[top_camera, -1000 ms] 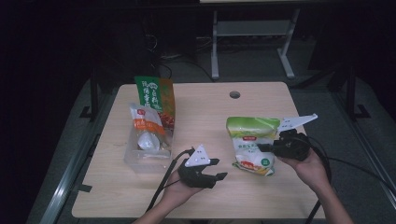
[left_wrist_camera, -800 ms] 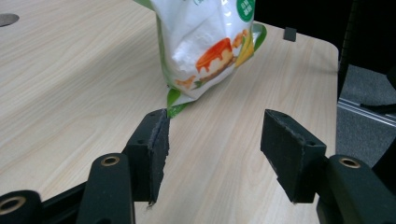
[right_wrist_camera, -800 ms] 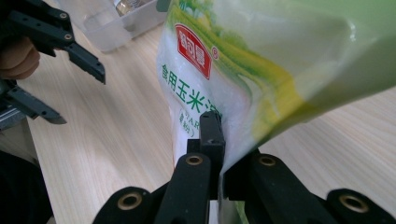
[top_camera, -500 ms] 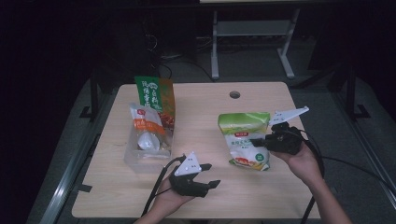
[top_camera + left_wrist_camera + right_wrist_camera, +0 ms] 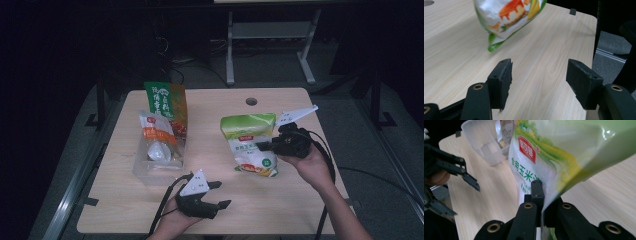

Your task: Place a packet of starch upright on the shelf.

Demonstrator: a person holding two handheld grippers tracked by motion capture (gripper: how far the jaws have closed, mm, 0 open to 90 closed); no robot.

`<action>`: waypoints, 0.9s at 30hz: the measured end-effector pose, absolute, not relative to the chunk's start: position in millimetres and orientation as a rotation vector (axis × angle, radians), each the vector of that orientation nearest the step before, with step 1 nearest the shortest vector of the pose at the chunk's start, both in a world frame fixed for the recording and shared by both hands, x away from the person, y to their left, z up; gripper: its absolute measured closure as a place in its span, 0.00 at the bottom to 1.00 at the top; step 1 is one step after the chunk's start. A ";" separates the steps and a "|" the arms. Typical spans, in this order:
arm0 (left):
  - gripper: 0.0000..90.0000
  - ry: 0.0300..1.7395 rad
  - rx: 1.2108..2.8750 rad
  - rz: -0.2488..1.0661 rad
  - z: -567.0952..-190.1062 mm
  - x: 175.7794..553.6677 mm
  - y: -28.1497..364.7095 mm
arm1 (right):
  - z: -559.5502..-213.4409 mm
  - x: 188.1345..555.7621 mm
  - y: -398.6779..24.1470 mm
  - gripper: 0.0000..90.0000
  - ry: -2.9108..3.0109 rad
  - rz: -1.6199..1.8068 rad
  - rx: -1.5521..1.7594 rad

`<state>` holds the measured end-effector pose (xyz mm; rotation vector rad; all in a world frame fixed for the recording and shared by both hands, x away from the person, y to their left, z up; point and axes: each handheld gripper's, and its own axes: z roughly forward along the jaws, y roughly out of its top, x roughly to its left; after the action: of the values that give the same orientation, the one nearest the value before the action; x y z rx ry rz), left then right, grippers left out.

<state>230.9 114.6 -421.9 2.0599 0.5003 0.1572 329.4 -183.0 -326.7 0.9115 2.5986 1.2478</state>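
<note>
Grip: right gripper (image 5: 265,146) has its jaws clamped tight on one side edge of the green-and-white pouch (image 5: 250,142), pinching only the thin film; in the right gripper view the pouch (image 5: 554,162) sags away from the pinch.
Pouch place: right of the tabletop's (image 5: 280,210) middle, held up and tilted, its bottom corner (image 5: 495,42) just above or barely on the wood; I cannot tell which.
Left jaws: left gripper (image 5: 216,194) sits near the front edge, jaws spread wide with nothing between them; they have just been opening further. In the left gripper view its pads (image 5: 505,82) frame bare wood, with the pouch well beyond them.
Slip risk: the glossy film could slide out of the narrow pinch, since the weight of the contents hangs off to one side.
Tear risk: pulling hard on that edge could stretch or split the seam.
Bin: clear plastic container (image 5: 150,167) at the left already carries an orange-labelled packet (image 5: 157,137) and a tall green-and-orange bag (image 5: 167,107), so little room looks free.
Knock risk: swinging the pouch leftward could topple those upright packs or push the light bin along.
Collision risk: the idle gripper lies between pouch and bin, so a low path might strike it.
</note>
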 end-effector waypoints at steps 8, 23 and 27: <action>0.40 0.498 2.050 0.167 -425.5 227.2 118.4 | -319.4 337.4 -163.2 0.99 2.617 1.267 0.867; 0.39 0.472 2.049 0.171 -426.2 224.6 118.8 | -306.6 347.7 -128.0 0.99 2.657 1.298 0.824; 0.39 0.470 2.047 0.172 -425.8 224.6 119.2 | -301.7 349.2 -117.9 0.99 2.662 1.302 0.797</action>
<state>224.6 119.2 -425.8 2.0468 0.4702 0.1718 349.2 -117.9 -301.7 0.7965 2.6615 1.3024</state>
